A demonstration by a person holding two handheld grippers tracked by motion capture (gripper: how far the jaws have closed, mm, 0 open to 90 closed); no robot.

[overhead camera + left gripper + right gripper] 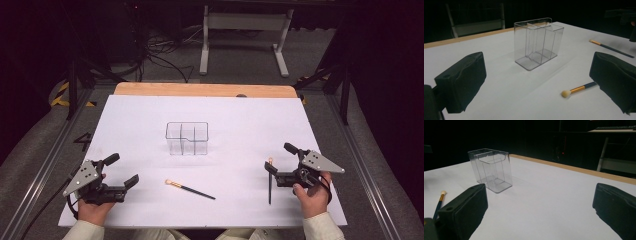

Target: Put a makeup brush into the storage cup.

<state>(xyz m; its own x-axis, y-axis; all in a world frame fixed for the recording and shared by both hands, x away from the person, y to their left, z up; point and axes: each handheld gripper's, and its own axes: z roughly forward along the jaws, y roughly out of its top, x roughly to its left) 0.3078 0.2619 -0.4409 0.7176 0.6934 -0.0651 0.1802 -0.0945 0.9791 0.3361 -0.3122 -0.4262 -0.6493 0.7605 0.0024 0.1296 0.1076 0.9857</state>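
A clear plastic organizer [186,138] with compartments stands upright at the middle of the white table; I also see this organizer [537,43] ahead of the left jaws and the organizer [491,170] left of centre from the right side. One black-handled brush [190,189] with a gold ferrule lies in front of it, and this brush [579,88] runs behind the right-hand jaw. A second brush [270,180] lies beside my right gripper [280,158]. My left gripper [121,170] rests at the front left. Both stand open with nothing between the jaws.
The white sheet [150,115] covers the table, with a wooden edge [200,89] at the far side. Metal rails run along both sides. A white frame [245,30] and cables stand on the floor beyond.
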